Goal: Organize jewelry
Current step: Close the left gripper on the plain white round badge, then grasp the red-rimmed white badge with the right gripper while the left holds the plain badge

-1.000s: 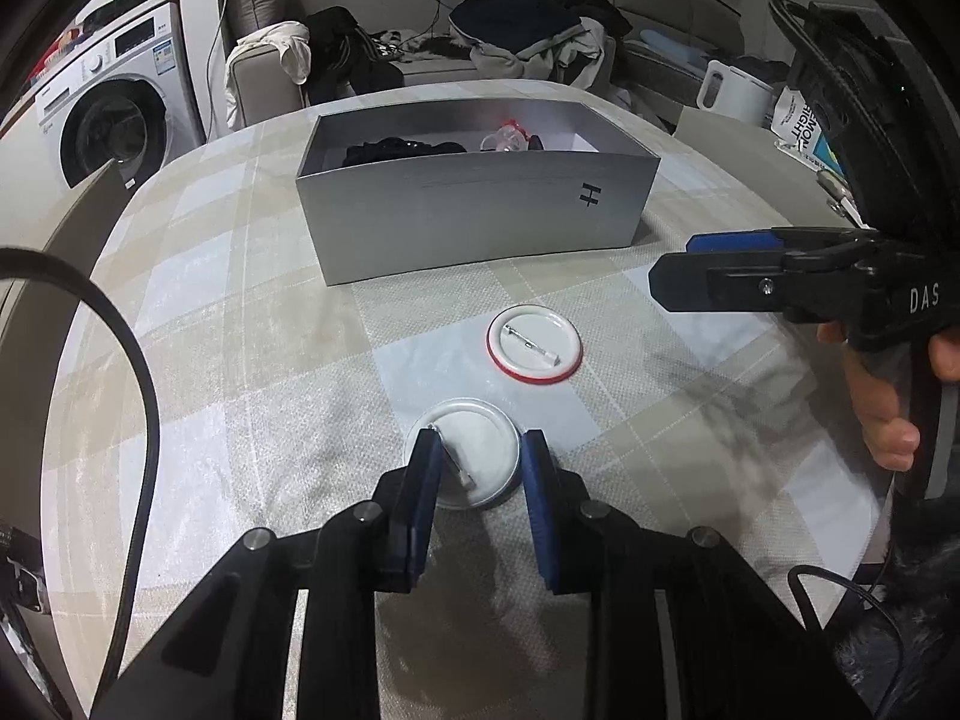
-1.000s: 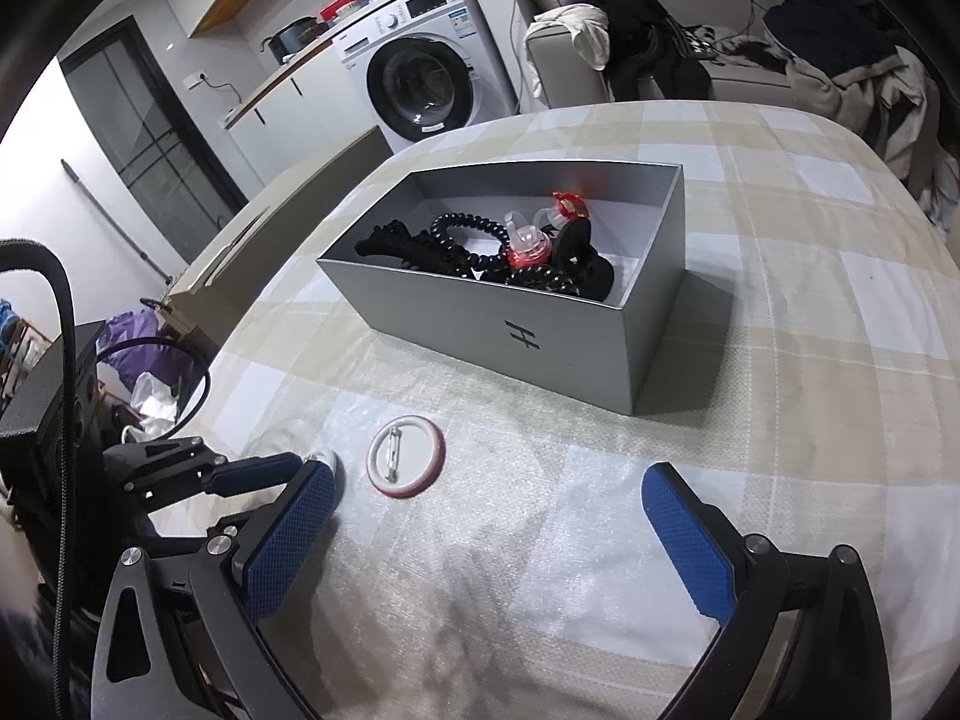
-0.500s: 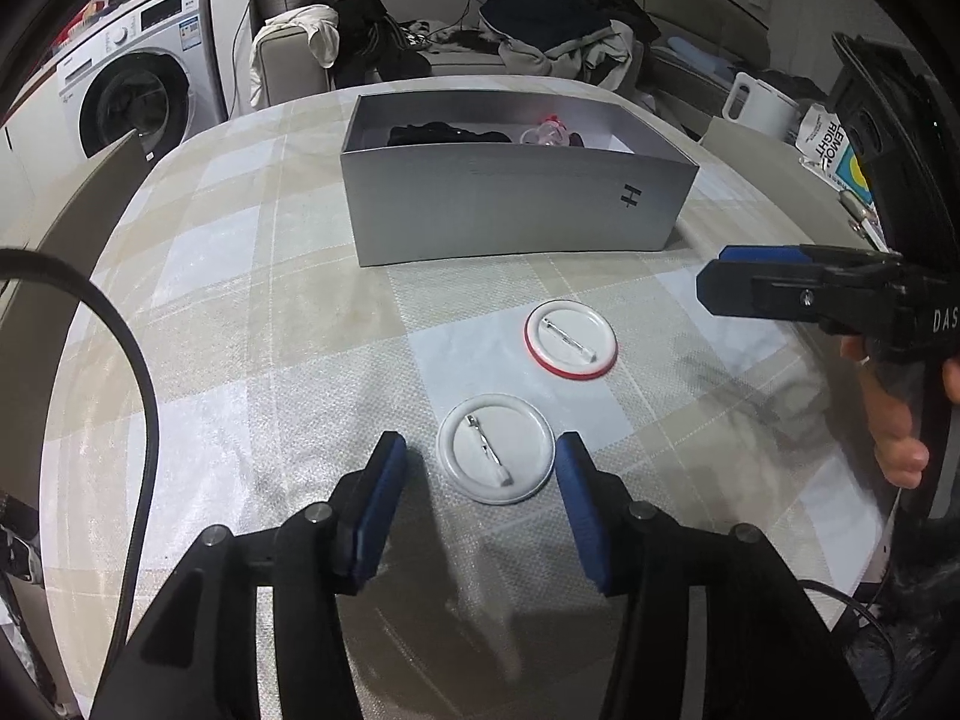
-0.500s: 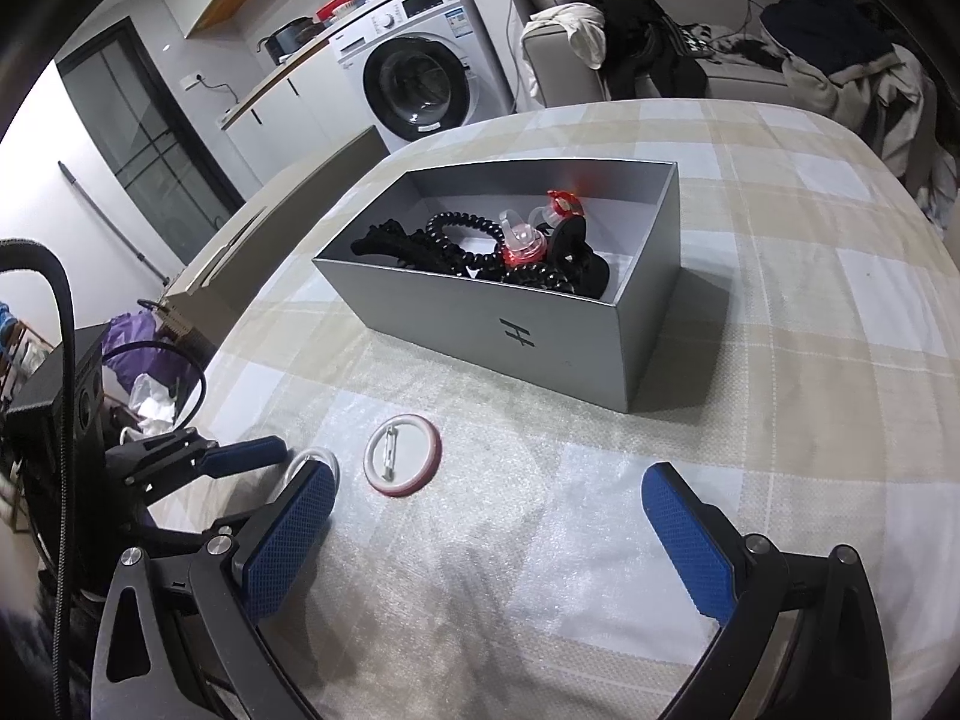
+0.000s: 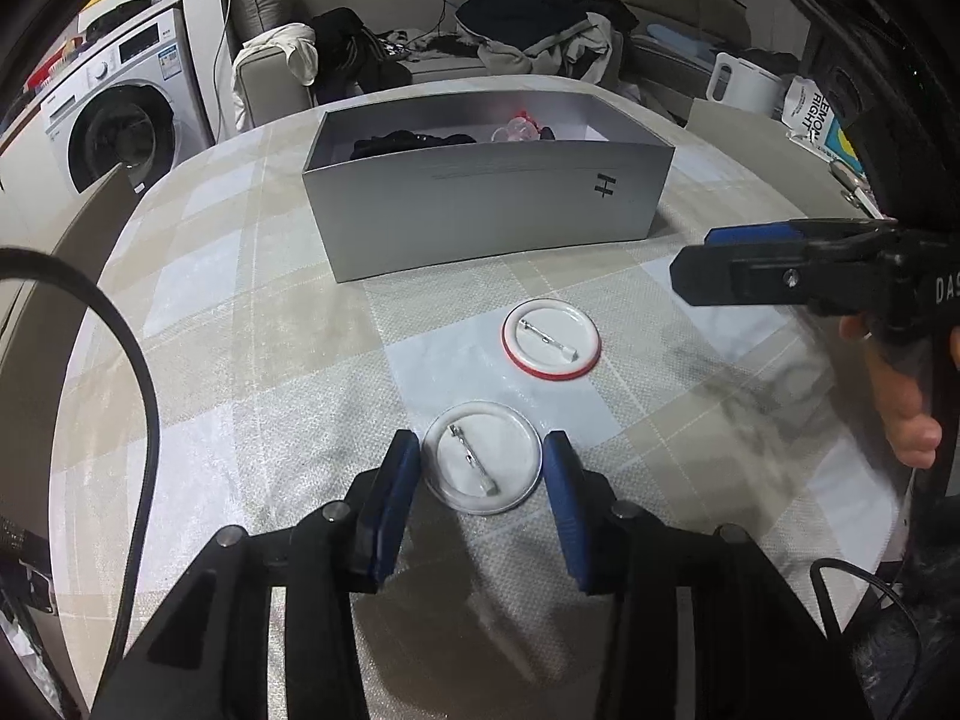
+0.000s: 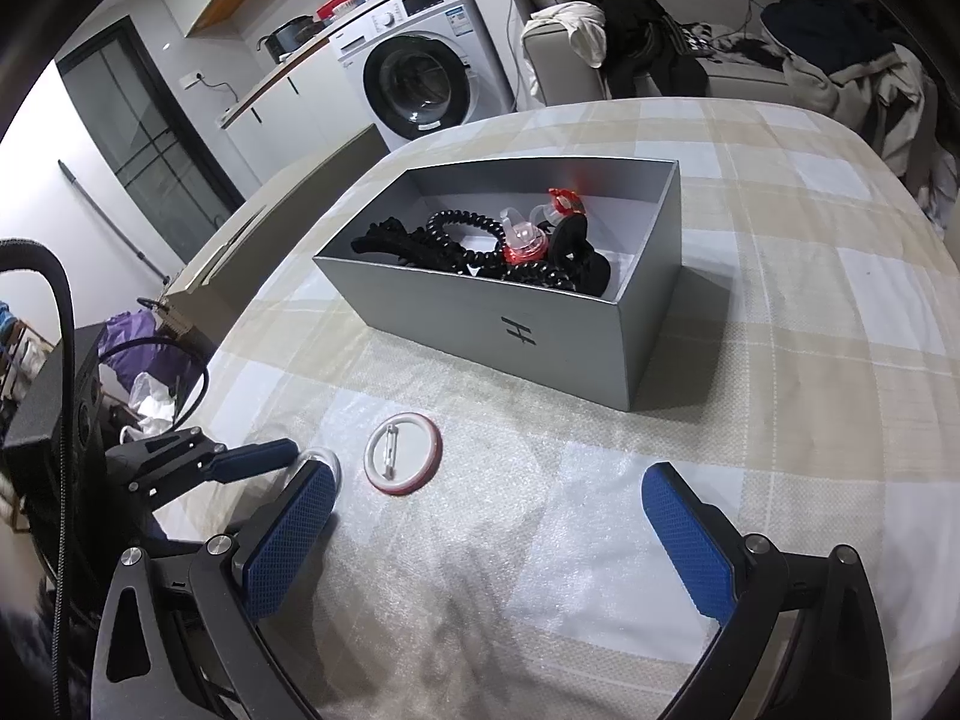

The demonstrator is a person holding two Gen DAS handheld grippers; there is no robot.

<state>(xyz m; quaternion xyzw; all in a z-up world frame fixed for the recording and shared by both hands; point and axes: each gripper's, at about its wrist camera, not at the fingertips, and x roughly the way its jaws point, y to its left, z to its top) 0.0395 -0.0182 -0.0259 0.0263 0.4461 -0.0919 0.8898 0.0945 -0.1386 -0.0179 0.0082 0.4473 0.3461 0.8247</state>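
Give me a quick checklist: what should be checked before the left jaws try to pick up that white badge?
1. White badge sits between the left gripper pads: ok, a pad on either side.
2. Pads pressing on the badge: not ok, the jaws are closing but a gap still shows on both sides.
3. Badge lies flat, pin side up: ok.
4. Red-rimmed badge is out of the way: ok, it lies apart, farther toward the box.
5. Box is open with room: ok, no lid, and bare floor shows beside the black hair ties.
6. Right gripper is clear: ok, it is open and holds nothing.
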